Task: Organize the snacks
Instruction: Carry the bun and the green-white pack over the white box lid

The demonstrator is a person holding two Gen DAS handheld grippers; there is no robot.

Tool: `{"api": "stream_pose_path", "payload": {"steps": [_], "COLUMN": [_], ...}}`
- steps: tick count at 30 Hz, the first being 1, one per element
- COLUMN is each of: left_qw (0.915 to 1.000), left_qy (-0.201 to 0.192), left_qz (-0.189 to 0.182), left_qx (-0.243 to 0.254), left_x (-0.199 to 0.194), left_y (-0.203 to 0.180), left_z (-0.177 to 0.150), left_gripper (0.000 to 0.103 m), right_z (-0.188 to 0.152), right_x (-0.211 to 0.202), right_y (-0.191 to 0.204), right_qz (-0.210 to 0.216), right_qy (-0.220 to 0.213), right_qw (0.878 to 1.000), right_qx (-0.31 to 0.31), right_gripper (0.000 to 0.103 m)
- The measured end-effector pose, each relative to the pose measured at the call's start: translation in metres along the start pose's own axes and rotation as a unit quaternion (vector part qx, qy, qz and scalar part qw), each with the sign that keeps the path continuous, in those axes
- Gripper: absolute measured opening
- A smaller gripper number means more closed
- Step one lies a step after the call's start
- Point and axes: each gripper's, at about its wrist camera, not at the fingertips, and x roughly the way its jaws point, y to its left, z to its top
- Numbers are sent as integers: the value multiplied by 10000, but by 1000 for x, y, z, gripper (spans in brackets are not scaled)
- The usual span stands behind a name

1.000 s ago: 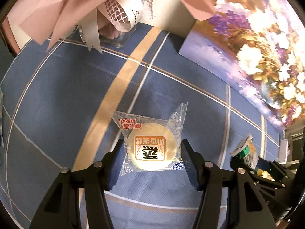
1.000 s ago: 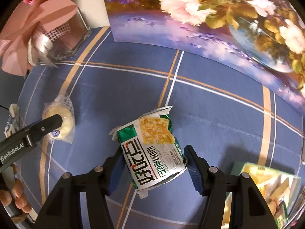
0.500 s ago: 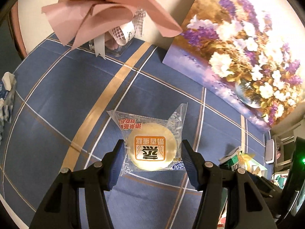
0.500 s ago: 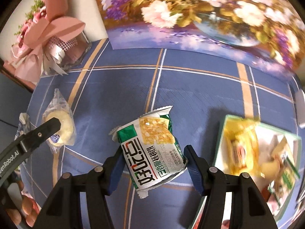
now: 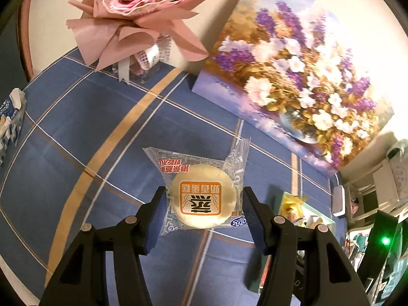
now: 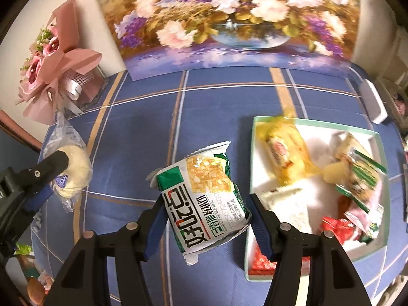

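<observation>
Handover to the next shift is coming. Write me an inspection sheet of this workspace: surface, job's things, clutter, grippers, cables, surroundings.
Surface: blue checked tablecloth, tan and white stripes.
Job's things: round steamed cake in clear wrap; green-and-white snack packet; pale green tray holding mixed wrapped snacks, to the right.
Clutter: blue-and-white packet at the table's left edge; white device at its far right.
Grippers: left gripper shut on the cake, off the cloth; right gripper shut on the packet, beside the tray.
Cables: nothing seen.
Surroundings: pink bouquet and flower painting against the wall.
</observation>
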Motion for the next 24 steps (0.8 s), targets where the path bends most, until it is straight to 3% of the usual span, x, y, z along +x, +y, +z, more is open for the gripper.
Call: {"api": "stream_pose_path", "payload": {"steps": [11,24], "left_qw": [9988,9936], "left_qy": [-27,292], "left_qz": [-67,6], "left_qx": [483,1092], "left_x": [-9,22], "left_y": [-57,-122], "left_z": [-22,-47], "left_gripper": [60,60], "right_z": [-6,-5], "right_x": [-29,-18], "right_y": [-41,-108], "right_qz": [-64,-170], "right_qy": [-215,66], "right_qw": [9995,9964], "right_qx": [240,826], "right_gripper": [64,64]}}
